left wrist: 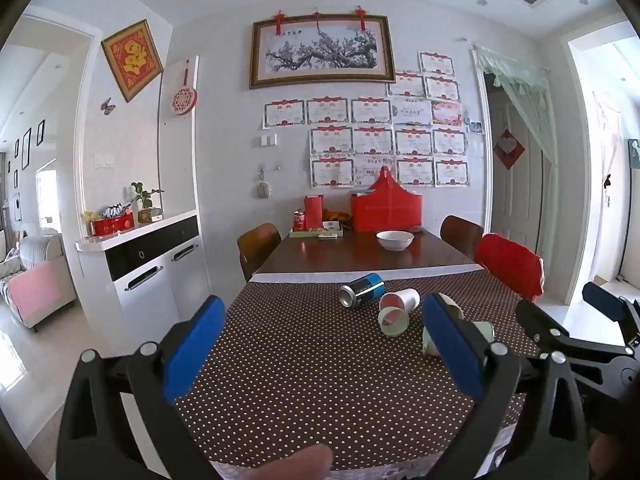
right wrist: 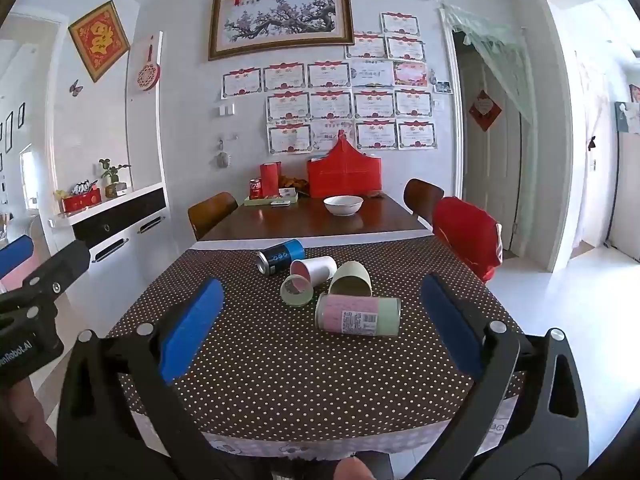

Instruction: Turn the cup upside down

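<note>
My left gripper [left wrist: 320, 344] and right gripper [right wrist: 320, 328] both have their fingers spread wide, holding nothing. The cups lie on their sides on the dotted bench [right wrist: 280, 368]: pink-green cup [right wrist: 358, 316], beige cup [right wrist: 352, 278], white cup [right wrist: 314, 270], near a blue can [right wrist: 280, 256].

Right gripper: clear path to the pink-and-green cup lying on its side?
Probably yes. The right gripper is open, and the pink-and-green cup lies straight ahead between its fingers with bare tablecloth before it. The beige cup sits close behind.
</note>
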Demonstrator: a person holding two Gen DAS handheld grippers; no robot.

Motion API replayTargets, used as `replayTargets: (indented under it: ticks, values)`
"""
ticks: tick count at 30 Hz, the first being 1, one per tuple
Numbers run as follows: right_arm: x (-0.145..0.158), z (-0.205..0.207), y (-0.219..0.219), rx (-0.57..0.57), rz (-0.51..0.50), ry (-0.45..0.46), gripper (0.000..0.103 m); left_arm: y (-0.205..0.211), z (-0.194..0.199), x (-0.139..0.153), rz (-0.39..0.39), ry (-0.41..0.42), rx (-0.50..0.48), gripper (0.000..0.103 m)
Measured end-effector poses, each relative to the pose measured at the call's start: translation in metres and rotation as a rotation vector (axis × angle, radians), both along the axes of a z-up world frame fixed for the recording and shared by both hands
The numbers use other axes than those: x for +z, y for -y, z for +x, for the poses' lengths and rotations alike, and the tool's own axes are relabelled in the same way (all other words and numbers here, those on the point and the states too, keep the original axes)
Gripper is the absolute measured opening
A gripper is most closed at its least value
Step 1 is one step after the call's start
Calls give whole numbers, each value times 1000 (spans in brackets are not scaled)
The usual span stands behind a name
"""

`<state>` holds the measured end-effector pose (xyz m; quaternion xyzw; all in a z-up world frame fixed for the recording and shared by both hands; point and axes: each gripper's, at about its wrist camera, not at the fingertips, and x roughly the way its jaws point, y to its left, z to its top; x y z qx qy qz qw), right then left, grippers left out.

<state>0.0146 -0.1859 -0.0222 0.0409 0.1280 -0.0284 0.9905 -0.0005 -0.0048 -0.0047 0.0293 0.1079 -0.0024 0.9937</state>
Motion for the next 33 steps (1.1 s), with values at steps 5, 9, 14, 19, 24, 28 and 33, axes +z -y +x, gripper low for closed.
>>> replayTargets:
  ticks: [5,9,14,19,24,28,33]
  values:
    - [0,1,0,-1,-1,-1,97,0,0,0,-1,-2,1,97]
    - [-2,2,1,0,0,-3,97,-2,0,-1,-2,-2,1,97]
    - [-2,2,2,1,1,-1,97,-6,1,-1,-4,-4,0,97]
    - [-5,3,1,-1,-1,-1,97,-5,1,-10,-3,-7,-1,97]
    - [-4,3,2,1,-1,0,97,-5,8,-14,-3,-10,0,97]
    - [-5,3,2,2,1,-3,97,-5,9,-15,-2,-11,1,97]
    - [-6,4,3,0,-1,-7,97,-3,16,-20,2,-18,-1,97]
